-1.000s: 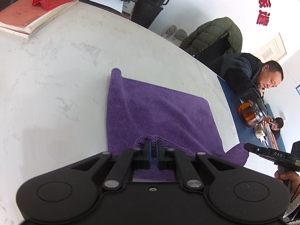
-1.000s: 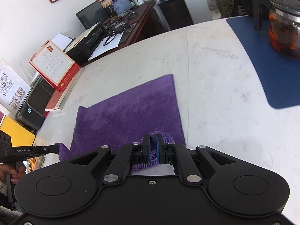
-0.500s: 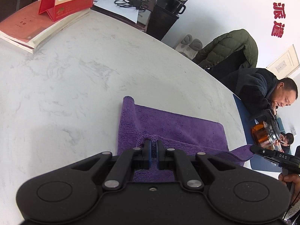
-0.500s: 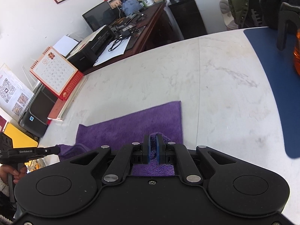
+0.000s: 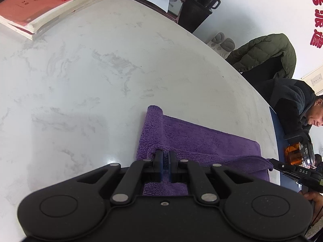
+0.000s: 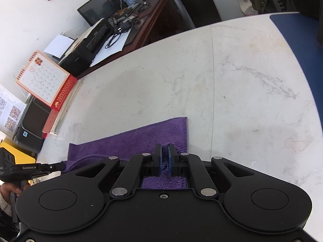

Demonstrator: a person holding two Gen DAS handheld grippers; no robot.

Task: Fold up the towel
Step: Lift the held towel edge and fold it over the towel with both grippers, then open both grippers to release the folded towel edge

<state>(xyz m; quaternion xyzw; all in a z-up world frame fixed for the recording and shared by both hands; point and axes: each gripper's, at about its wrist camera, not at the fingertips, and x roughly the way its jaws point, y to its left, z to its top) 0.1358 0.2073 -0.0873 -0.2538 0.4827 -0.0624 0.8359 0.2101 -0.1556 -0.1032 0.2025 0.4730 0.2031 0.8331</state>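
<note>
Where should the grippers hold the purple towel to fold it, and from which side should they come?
At the two near corners of the purple towel, as now: left gripper and right gripper are each shut on one corner, coming from the near edge. The cloth is limp, so both pinched corners carry that edge over the flat part.

White marble table (image 5: pixel 101 76) under purple towel (image 5: pixel 191 141), red book (image 5: pixel 40 10).

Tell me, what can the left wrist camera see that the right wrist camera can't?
Only the left wrist view shows the glass teapot of amber tea and the seated person in a dark fleece. Only the right wrist view shows the black printer and the dark monitor. Both show the purple terry towel on the white marble table, pinched by both grippers.
</note>
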